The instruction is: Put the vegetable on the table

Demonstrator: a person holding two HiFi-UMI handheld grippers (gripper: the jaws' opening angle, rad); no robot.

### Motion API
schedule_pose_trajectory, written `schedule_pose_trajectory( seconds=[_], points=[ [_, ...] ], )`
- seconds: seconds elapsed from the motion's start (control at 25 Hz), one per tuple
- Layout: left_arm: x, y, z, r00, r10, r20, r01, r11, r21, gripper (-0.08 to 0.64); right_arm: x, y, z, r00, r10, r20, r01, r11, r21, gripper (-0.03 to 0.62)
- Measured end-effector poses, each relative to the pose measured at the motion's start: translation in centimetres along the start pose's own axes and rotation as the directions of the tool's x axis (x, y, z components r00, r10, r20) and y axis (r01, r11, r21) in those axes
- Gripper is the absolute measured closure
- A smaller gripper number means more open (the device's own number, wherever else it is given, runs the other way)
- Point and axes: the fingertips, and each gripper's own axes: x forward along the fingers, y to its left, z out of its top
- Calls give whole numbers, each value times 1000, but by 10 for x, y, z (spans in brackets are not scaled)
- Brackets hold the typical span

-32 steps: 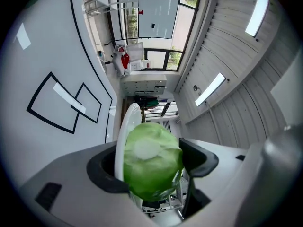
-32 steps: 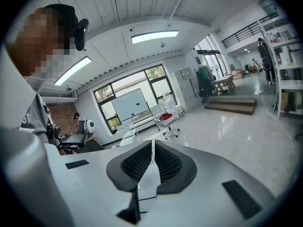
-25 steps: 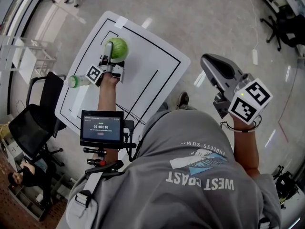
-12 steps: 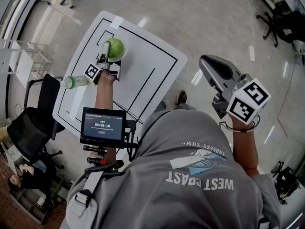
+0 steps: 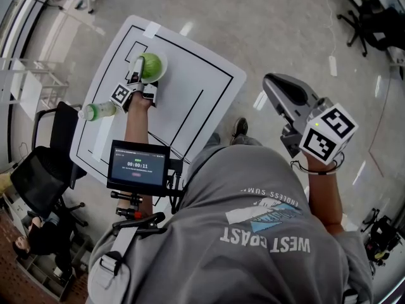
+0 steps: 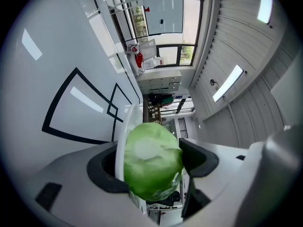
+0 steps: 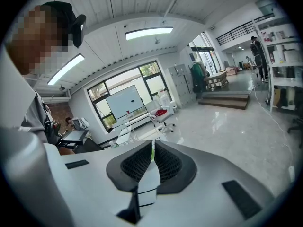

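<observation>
White table (image 5: 202, 75) with black ruled outlines, grey shop floor all round.

Left gripper (image 5: 142, 69) reaches level across the top, rolled on its side: one jaw toward the table surface, the other away from it. Jaws are spread wide and pinch a cabbage (image 5: 152, 64) across its middle. The head fills the gap and bulges past the tips, pale core end facing back along the jaws. It sits low over the table; contact with the surface cannot be told.

Against the table-side jaw a white dish rim (image 6: 119, 141) curves along the cabbage. Clamped with it or only lying under it: unclear.

Back beside the gripper's marker cube, a clear bottle (image 5: 96, 111) with a green cap lies at the table edge.

Right gripper (image 5: 272, 84) hangs well apart, off the table over the floor, jaws pressed together on nothing.

Handling, as judged:
- Round, so likely to roll once freed.
- Outer leaves are soft and would bruise under a hard squeeze.
- Moderate weight.
- Best hold is across the widest girth, as now, pads on firm leaf, not loose edges.
- Settling it core end down should steady it.
</observation>
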Motion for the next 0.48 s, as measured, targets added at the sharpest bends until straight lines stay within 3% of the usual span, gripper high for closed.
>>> schedule_pose_trajectory(
  seconds=[0.24, 0.48],
  points=[
    [-2, 16, 6, 999, 32, -18, -31, 998, 45, 227, 4, 2, -3, 1000, 0, -16, 0, 1000, 7, 581],
    [-3, 10, 5, 1000, 28, -11, -28, 1000, 12, 227, 9, 0, -5, 999, 4, -33, -4, 1000, 13, 581]
  ],
)
